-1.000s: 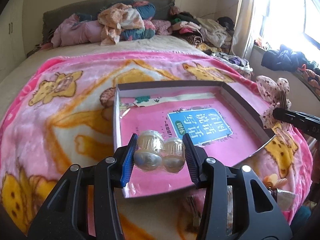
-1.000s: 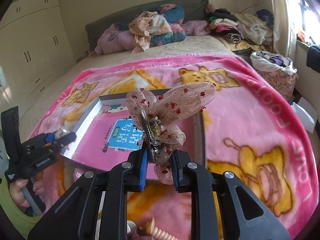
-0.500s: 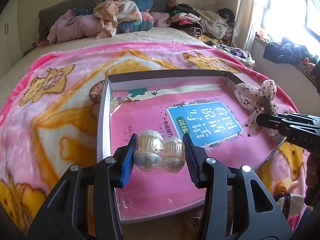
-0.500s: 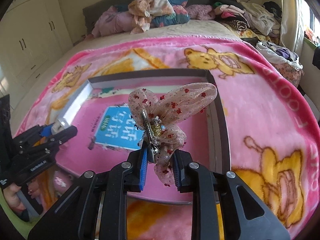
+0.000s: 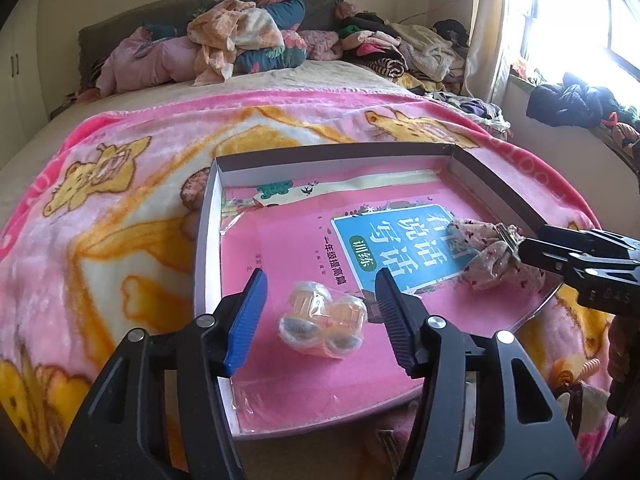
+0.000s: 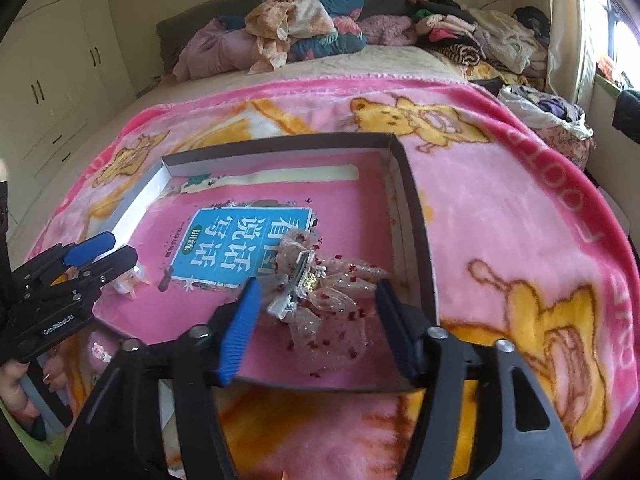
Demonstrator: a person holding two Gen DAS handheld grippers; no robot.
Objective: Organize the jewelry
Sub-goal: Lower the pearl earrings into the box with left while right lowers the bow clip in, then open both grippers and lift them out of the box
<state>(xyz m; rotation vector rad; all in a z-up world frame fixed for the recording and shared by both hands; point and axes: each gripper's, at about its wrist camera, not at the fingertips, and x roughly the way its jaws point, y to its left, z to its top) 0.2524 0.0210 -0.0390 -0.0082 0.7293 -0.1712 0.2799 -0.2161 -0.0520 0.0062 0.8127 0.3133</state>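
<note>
A shallow cardboard box [image 5: 208, 232] [image 6: 416, 216] with a pink book cover as its floor lies on the pink blanket. A small clear packet with two round jewelry pieces [image 5: 324, 322] rests on that floor between the fingers of my left gripper [image 5: 316, 312], whose jaws are opening and clear of it. A sheer pink bow hair clip [image 6: 320, 300] [image 5: 492, 256] with red dots lies on the box floor at the right. My right gripper [image 6: 316, 308] straddles the clip with its jaws opening, the pads off it.
The pink cartoon blanket [image 6: 520, 220] covers the bed. Piled clothes and pillows [image 5: 240, 40] lie at the head. A coiled hair tie [image 5: 576, 372] and other small items sit near the box's front right corner. A hand [image 6: 16, 392] holds the left gripper.
Both grippers came down over the box and opened. The packet dropped from the left fingers onto the box floor, and the bow clip fell from the right fingers to lie flat.
</note>
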